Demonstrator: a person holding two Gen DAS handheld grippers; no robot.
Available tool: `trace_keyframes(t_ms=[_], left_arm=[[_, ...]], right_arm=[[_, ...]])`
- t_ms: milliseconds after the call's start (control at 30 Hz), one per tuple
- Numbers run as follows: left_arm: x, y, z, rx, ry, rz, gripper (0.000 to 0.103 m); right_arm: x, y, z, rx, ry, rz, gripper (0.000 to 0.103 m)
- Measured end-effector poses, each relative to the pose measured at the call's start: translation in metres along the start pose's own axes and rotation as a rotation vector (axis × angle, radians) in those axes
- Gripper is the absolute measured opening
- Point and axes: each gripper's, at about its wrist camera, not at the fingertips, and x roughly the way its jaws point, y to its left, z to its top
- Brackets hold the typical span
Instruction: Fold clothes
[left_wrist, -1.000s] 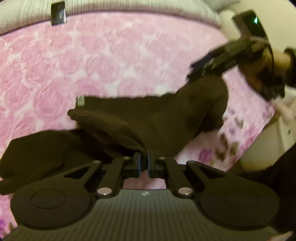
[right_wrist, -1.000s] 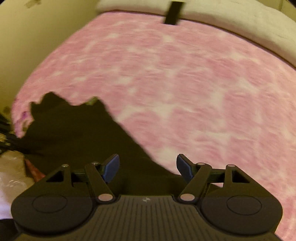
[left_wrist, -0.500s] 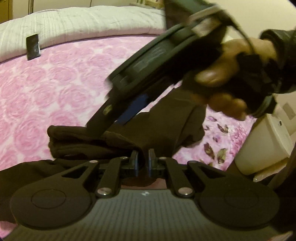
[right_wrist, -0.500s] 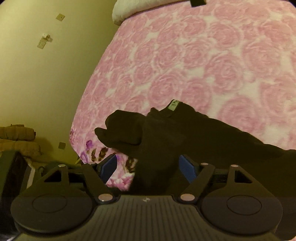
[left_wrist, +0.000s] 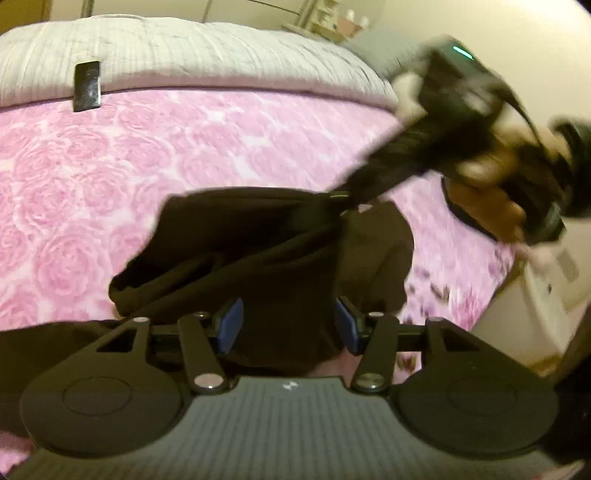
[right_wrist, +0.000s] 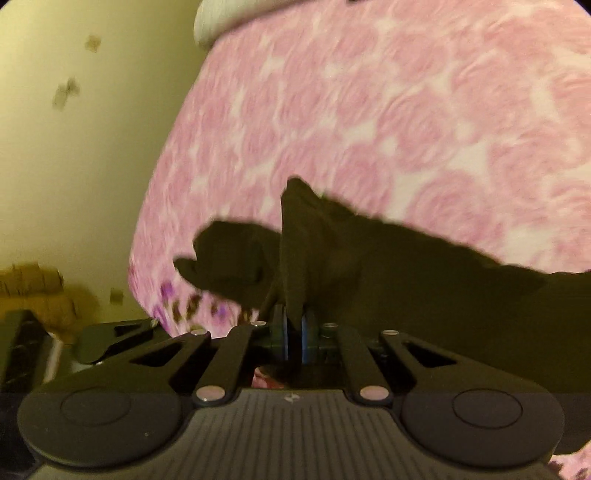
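A dark brown garment (left_wrist: 280, 251) lies bunched on the pink rose-patterned bedspread (left_wrist: 110, 155). In the left wrist view my left gripper (left_wrist: 288, 325) stands open, its blue pads (left_wrist: 231, 325) on either side of the cloth without pinching it. The right gripper (left_wrist: 345, 197), held by a hand (left_wrist: 495, 199), pinches an upper fold of the garment and pulls it taut. In the right wrist view the right gripper (right_wrist: 293, 332) is shut on a raised ridge of the dark garment (right_wrist: 369, 258), near the bed's corner.
A white quilted cover (left_wrist: 184, 55) lies along the far side of the bed, with a small black object (left_wrist: 87, 85) on its edge. A yellowish wall (right_wrist: 74, 147) and brown items (right_wrist: 33, 284) lie past the bed's left edge. A white cabinet (left_wrist: 535, 295) stands at the right.
My left gripper has opened and let go of the garment. The right gripper, open before, has closed on a fold of the garment and lifted it.
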Motion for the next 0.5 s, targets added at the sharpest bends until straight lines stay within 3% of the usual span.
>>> trace_keyframes(t_ms=[233,333,500], left_arm=[[0.036,0.047,0.051,-0.194,0.044,-0.038,0.059],[0.059,0.060,0.067,-0.211,0.106,0.015,0.059],[0.104,0.068,0.080,-0.279,0.263,0.031,0.059]], right_arm=[[-0.069,-0.017,-0.009,0.019,-0.125,0.016,0.007],[-0.093,-0.025,-0.023,0.046,-0.172,0.045,0.006],[-0.128,-0.030,-0.043,0.031,-0.225,0.044,0.006]])
